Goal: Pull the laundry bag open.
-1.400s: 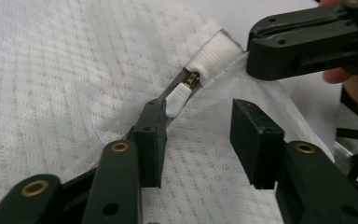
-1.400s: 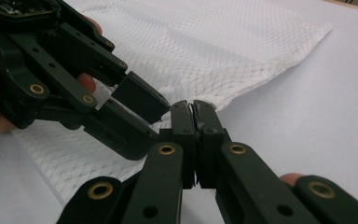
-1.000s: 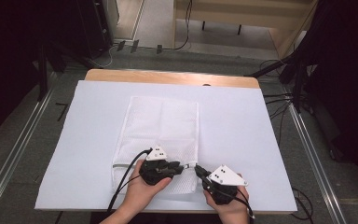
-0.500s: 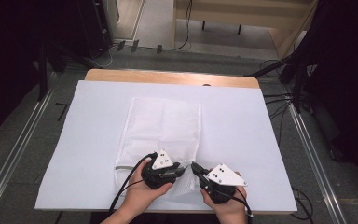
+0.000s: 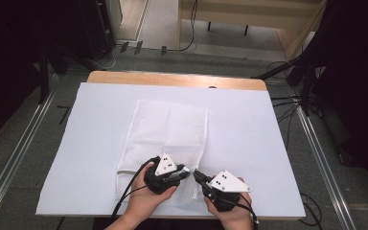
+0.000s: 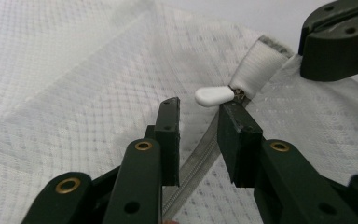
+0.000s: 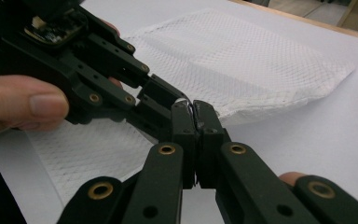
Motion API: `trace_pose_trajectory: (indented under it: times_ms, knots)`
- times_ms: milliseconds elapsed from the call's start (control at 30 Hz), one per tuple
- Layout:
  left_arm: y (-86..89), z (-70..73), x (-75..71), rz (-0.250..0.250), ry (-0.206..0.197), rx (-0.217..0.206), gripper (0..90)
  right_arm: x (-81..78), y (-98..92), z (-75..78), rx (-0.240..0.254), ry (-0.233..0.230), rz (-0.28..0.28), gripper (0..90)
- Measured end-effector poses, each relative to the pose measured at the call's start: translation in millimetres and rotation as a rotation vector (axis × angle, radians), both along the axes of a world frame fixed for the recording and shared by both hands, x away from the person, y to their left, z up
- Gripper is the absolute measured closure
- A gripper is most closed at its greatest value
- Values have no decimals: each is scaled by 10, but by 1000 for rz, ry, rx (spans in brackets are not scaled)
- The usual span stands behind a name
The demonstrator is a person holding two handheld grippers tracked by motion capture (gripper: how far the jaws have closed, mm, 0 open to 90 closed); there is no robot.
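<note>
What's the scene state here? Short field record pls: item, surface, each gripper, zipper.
item: white mesh laundry bag, lying flat
surface: white sheet over a wooden table
zipper: runs along the bag's near edge; white pull tab sits at the end by a white fabric tab
left gripper: jaws apart either side of the zipper track, just short of the pull tab, not pressing on it
right gripper: shut on the bag's edge at the near right corner
hands: one on each gripper, at the near table edge

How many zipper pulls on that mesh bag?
1: a white zipper pull at the zipper's end by the mesh bag's near right corner, just beyond the left gripper. Others may be hidden.
</note>
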State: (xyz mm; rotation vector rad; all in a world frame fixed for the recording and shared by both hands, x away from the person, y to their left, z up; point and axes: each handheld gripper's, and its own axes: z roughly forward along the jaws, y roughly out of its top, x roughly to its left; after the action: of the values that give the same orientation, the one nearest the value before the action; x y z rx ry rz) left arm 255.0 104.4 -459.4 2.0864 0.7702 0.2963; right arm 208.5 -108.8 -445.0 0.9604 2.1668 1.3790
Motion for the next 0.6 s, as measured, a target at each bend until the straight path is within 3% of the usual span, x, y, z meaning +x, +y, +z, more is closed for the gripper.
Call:
trace_pose_trajectory:
  times_ms: [133, 400, 533, 600]
  knots:
    - [-19, -15, -4, -15, 5, 6, 700, 6, -5, -10, -1, 1, -1, 900]
    - [-83, -36, -46, -26, -24, 42, 672, 14, -18, -14, 4, 7, -5, 900]
    - [-108, -38, -65, -38, -50, 61, 718, 14, -16, -15, 5, 8, -4, 900]
    - [-138, -36, -93, -52, -87, 92, 781, 14, -16, -15, 8, 11, -4, 900]
